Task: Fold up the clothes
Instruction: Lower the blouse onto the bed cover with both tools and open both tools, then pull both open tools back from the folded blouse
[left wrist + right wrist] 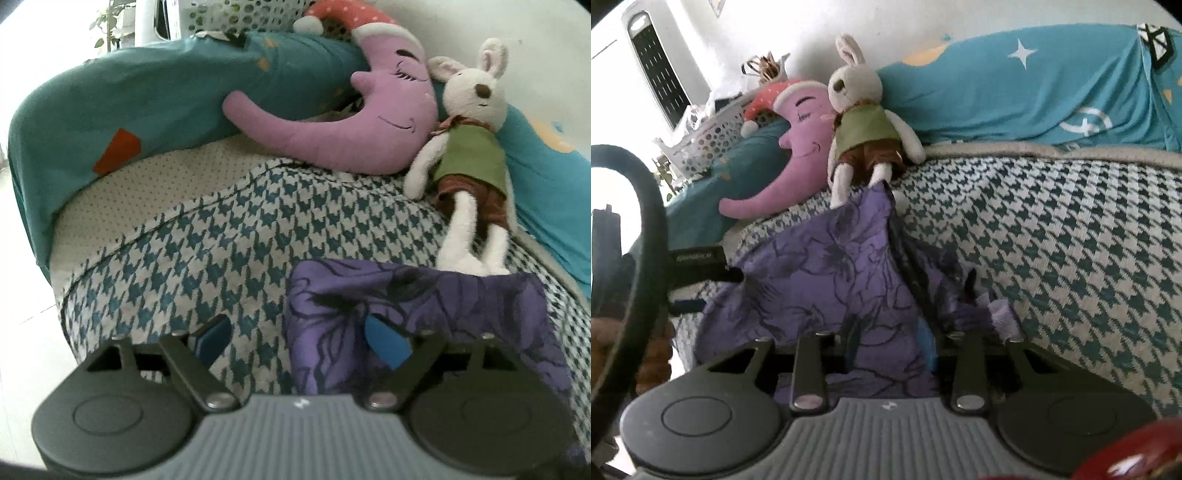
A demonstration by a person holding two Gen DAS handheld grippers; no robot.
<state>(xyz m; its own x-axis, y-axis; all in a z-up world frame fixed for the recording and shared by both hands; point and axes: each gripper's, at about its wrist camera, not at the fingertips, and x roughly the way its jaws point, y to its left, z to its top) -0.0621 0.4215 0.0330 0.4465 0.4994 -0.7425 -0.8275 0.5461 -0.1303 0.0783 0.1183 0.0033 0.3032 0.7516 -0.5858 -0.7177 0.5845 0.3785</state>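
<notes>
— Where's the purple floral garment?

— Near the bed's front edge, on the houndstooth blanket, far end at the plush rabbit's feet.

— The grippers?

— Left gripper spread; right gripper pinching its near hem. Mid-fold, I'd say; the left needs a hold.

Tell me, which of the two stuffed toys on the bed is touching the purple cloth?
The white rabbit in the green top: its feet meet the far edge of the purple flowered cloth. The pink moon toy with the red cap lies beside it, clear of the cloth.
</notes>
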